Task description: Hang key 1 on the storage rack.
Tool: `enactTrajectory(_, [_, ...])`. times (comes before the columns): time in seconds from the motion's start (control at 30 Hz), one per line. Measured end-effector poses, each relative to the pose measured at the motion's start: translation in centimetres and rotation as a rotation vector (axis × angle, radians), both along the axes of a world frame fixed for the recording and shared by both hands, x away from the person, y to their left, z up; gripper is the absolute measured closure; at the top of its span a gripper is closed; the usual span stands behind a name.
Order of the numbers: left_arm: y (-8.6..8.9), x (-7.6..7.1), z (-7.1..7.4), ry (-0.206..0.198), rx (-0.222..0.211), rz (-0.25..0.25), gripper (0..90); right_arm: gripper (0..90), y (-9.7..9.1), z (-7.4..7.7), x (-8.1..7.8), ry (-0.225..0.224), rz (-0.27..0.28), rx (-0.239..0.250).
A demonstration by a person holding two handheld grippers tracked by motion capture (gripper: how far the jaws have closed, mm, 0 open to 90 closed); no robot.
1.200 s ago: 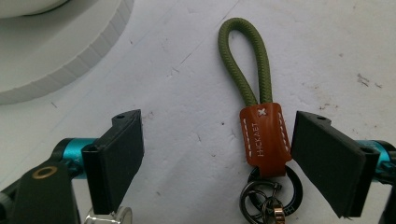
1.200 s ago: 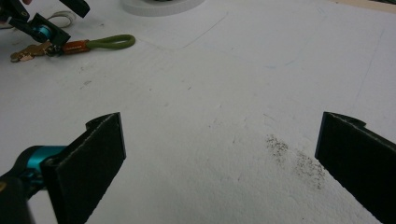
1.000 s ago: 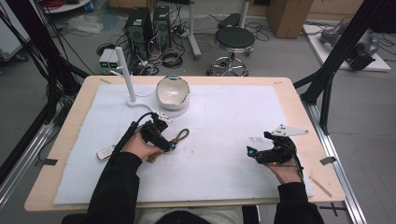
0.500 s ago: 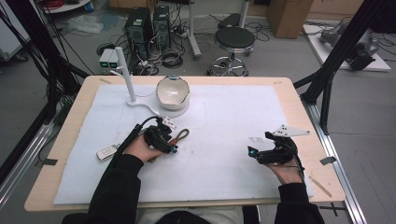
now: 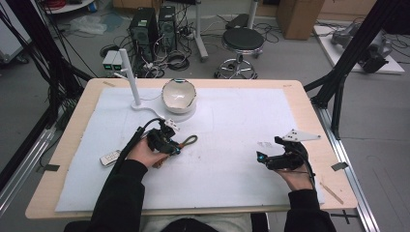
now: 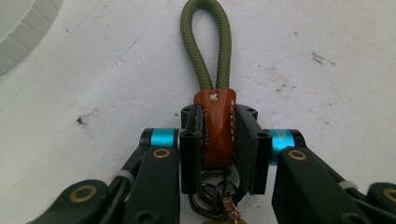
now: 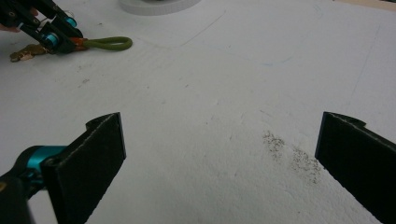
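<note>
The step in hand looks like the grasp itself: in the left gripper view the left gripper (image 6: 217,140) has its jaws pressed on the brown leather tab (image 6: 218,126) of a key strap, having just closed on it, with the olive cord loop (image 6: 205,44) running up toward the top centre of the frame and a bunch of metal rings (image 6: 217,198) hanging at the bottom edge between the jaws. In the high view the strap (image 5: 186,142) lies left of centre on the white mat (image 5: 232,130), just below the white bowl (image 5: 179,95) and to the right of a small remote (image 5: 110,157) (the strap seems flat on the mat, not lifted). The right gripper (image 7: 219,154) stands wide with nothing between its jaws, low at the right of the high view, well apart from the strap. The next move, as I judge it, calls for a straight lift with the pinch kept firm on the leather, so that the rings do not swing or drag, and then a carry toward wherever it belongs, perhaps the bowl.
</note>
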State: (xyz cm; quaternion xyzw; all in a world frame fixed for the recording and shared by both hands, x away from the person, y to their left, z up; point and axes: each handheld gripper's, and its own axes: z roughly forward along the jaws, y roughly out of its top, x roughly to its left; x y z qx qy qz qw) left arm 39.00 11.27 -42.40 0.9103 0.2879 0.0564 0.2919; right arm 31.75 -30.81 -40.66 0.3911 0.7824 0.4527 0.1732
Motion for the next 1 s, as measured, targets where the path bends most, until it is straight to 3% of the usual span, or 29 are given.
enactTrajectory(0.17, [0.3,0.0,0.4,-0.023,0.001,0.004,72.7,0.7,-0.1,0.0,0.0,-0.001,-0.004,0.003])
enactTrajectory(0.2, [0.5,-0.1,0.6,-0.020,-0.034,0.006,72.6,0.7,-0.1,0.0,0.0,-0.001,-0.004,0.003])
enactTrajectory(0.33, [0.8,-0.4,1.3,-0.060,-0.058,0.006,72.8,0.7,-0.1,0.0,0.0,-0.002,-0.003,0.003])
enactTrajectory(0.7, [2.1,-0.9,3.0,-0.085,-0.123,0.016,72.8,0.7,0.2,0.0,0.0,0.002,0.001,0.000])
enactTrajectory(0.8, [2.7,-1.1,3.6,-0.089,-0.157,0.021,72.8,0.7,0.1,0.0,0.0,0.001,0.002,0.003])
enactTrajectory(0.87, [3.2,-1.3,4.4,-0.095,-0.206,0.000,72.9,0.7,0.2,0.0,0.0,0.002,-0.001,0.001])
enactTrajectory(1.0, [3.8,-1.4,5.3,-0.114,-0.213,0.017,73.0,0.7,0.4,0.0,0.0,0.006,0.000,0.001])
